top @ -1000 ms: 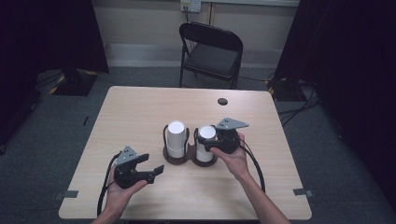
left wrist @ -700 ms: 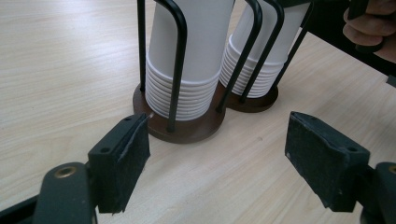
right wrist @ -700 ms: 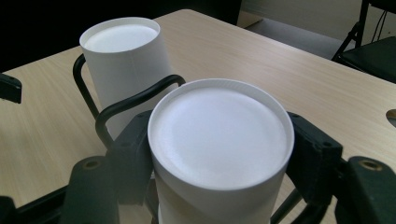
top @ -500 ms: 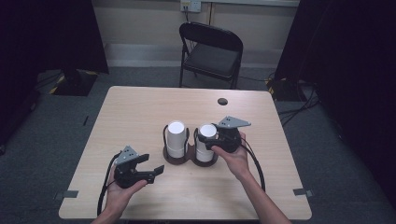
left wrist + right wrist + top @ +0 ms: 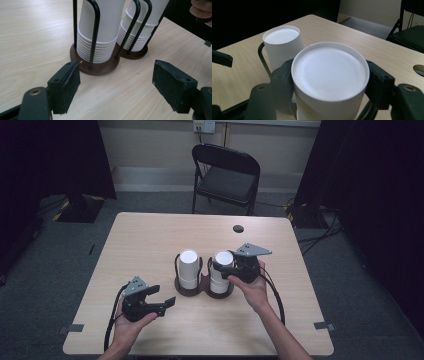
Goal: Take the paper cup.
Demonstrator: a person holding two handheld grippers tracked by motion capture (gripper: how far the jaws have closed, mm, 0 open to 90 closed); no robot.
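A dark twin cup holder [image 5: 192,289] stands mid-table with two stacks of upside-down white paper cups inside its wire loops. My right gripper [image 5: 220,270] is shut on the top cup [image 5: 223,258] of the right stack; its pads [image 5: 284,75] press both sides of that cup [image 5: 329,72]. This top cup [image 5: 147,10] sits slightly raised and tilted over the rest of its stack [image 5: 136,35]. The left stack [image 5: 188,265] stands untouched. My left gripper [image 5: 162,296] hovers open in front of the holder's left side, its jaws [image 5: 116,82] wide apart with nothing between them, facing the base [image 5: 100,68].
The wooden table [image 5: 150,235] has a round cable hole [image 5: 238,228] at the back right. A black folding chair [image 5: 227,175] stands behind the far edge. Bare tabletop lies left of and in front of the holder.
The right gripper has crept upward with the top cup of the right stack, which now sits a little higher. The left gripper has stayed put.
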